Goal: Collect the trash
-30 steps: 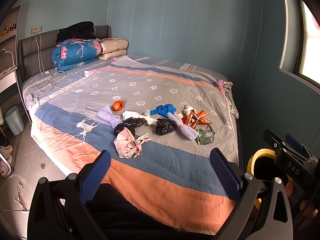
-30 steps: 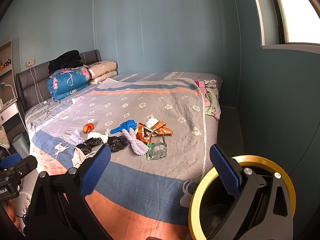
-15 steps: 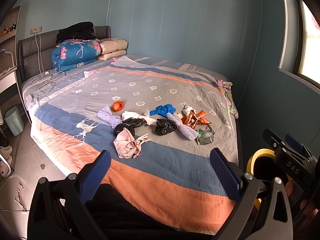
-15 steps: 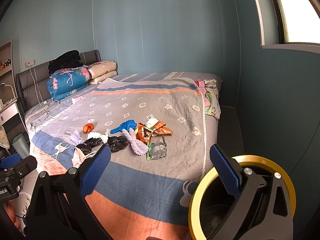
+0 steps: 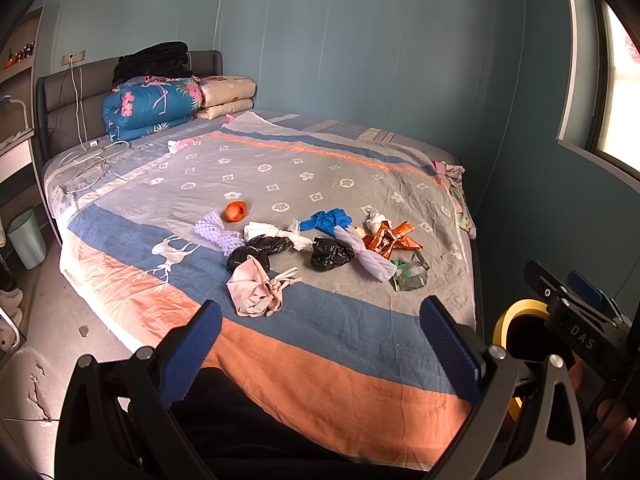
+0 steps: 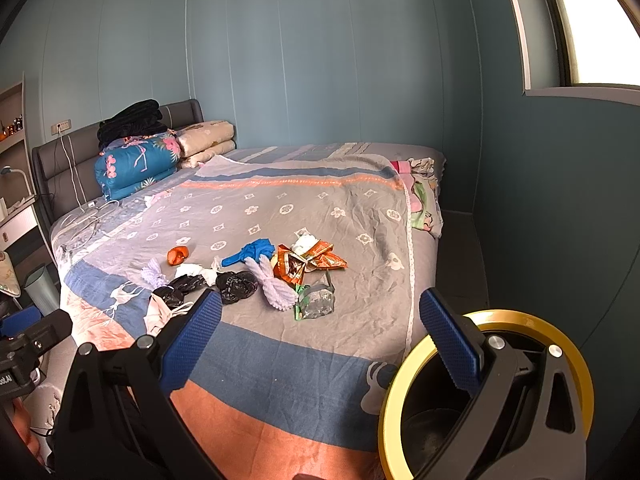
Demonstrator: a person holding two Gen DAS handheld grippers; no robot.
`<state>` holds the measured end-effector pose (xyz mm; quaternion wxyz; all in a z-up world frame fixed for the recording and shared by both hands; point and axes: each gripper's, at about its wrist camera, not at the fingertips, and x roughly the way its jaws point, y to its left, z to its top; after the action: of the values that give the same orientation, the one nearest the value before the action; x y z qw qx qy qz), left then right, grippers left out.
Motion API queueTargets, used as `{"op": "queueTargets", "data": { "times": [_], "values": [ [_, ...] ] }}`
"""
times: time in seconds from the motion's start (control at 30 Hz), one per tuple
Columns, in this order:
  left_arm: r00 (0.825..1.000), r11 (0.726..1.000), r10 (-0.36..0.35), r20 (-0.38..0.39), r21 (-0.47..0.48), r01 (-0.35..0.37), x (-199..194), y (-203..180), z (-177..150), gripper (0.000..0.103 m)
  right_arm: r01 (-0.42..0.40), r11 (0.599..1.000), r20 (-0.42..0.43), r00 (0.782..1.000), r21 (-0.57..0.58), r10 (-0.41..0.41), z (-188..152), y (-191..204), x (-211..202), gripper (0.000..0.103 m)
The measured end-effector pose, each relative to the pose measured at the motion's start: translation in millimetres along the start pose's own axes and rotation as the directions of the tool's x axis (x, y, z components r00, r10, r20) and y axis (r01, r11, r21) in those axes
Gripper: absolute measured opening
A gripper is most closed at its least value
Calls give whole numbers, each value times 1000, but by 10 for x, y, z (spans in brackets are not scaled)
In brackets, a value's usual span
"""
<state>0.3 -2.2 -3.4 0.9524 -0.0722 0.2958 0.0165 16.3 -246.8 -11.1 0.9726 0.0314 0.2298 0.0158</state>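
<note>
Several pieces of trash lie in a cluster on the bed (image 5: 280, 344): a pink bag (image 5: 256, 292), black bags (image 5: 331, 253), a blue glove (image 5: 326, 220), an orange wrapper (image 5: 390, 237), a clear packet (image 5: 410, 274), white netting (image 5: 374, 262) and an orange ball (image 5: 236, 211). The cluster also shows in the right wrist view (image 6: 280, 276). My left gripper (image 5: 320, 348) is open and empty, short of the pink bag. My right gripper (image 6: 320, 344) is open and empty, above the bed's foot. A black bin with a yellow rim (image 6: 484, 392) stands at the bed's right corner.
Folded quilts (image 5: 156, 108) and pillows (image 5: 226, 96) are stacked at the headboard, with white cables (image 5: 86, 160) nearby. A pale green bin (image 5: 26, 236) stands on the floor left of the bed. Clothes (image 6: 422, 196) hang over the bed's far right edge.
Both grippers have stayed open and almost still; the view has shifted only very slightly.
</note>
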Motion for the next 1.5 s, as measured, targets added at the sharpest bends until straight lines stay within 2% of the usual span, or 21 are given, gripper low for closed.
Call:
{"op": "queueTargets", "data": {
  "times": [0.13, 0.27, 0.4, 0.5, 0.57, 0.63, 0.77, 0.83, 0.9, 0.93, 1.0, 1.1, 1.13, 1.27, 1.4, 1.47, 1.5],
  "values": [
    [1000, 1000, -17, -26, -26, 17, 84, 93, 27, 96, 76, 997, 2, 997, -11, -76, 21, -27, 57, 95],
    [997, 999, -21, -68, -43, 18, 261, 234, 71, 96, 92, 996, -17, 996, -19, -92, 56, -51, 179, 95],
    [992, 996, -66, -111, -70, 59, 470, 478, 151, 96, 33, 998, -65, 997, -53, -37, 130, 3, 426, 95],
    [990, 998, -36, -134, -60, 29, 646, 668, 195, 96, 23, 994, -102, 994, -103, -33, 142, 80, 647, 95],
    [986, 999, -24, -162, -37, 19, 784, 775, 208, 96, -17, 991, -154, 988, -129, -3, 129, 142, 829, 95],
    [979, 1000, -10, -204, -16, 7, 949, 866, 193, 96, -79, 988, -215, 975, -130, 49, 116, 210, 1022, 95],
    [961, 999, -7, -277, -47, -7, 1249, 1054, 171, 96, -135, 982, -258, 961, -134, 97, 167, 340, 1339, 95],
    [956, 998, -4, -294, -57, -13, 1408, 1111, 162, 96, -178, 970, -308, 944, -167, 121, 193, 445, 1545, 95],
    [949, 998, 10, -316, -52, -28, 1546, 1129, 161, 96, -201, 953, -380, 919, -227, 104, 176, 596, 1809, 95],
    [940, 998, 21, -342, -50, -41, 1656, 1131, 160, 96, -221, 941, -415, 904, -257, 99, 152, 682, 1951, 95],
    [925, 997, 39, -378, -52, -63, 1851, 1128, 144, 96, -244, 923, -450, 888, -298, 90, 103, 798, 2171, 95],
    [923, 993, 92, -374, -35, -114, 2014, 1121, 115, 96, -294, 903, -516, 851, -313, 98, 17, 941, 2514, 95],
    [917, 992, 110, -384, -19, -127, 2091, 1112, 100, 96, -313, 895, -530, 841, -318, 106, -12, 992, 2615, 95],
    [900, 989, 113, -421, -39, -143, 2340, 1175, 43, 96, -318, 873, -527, 845, -369, 85, -74, 1095, 2897, 94],
    [908, 988, 77, -413, -87, -124, 2463, 1229, 28, 96, -345, 862, -535, 838, -370, 106, -72, 1136, 3101, 94],
    [909, 988, 57, -412, -107, -110, 2542, 1223, 4, 96, -338, 873, -554, 827, -352, 96, -93, 1114, 3214, 91],
    [910, 988, 52, -412, -112, -107, 2575, 1213, -11, 96, -340, 882, -575, 812, -326, 101, -112, 1088, 3299, 85]
  ]
}}
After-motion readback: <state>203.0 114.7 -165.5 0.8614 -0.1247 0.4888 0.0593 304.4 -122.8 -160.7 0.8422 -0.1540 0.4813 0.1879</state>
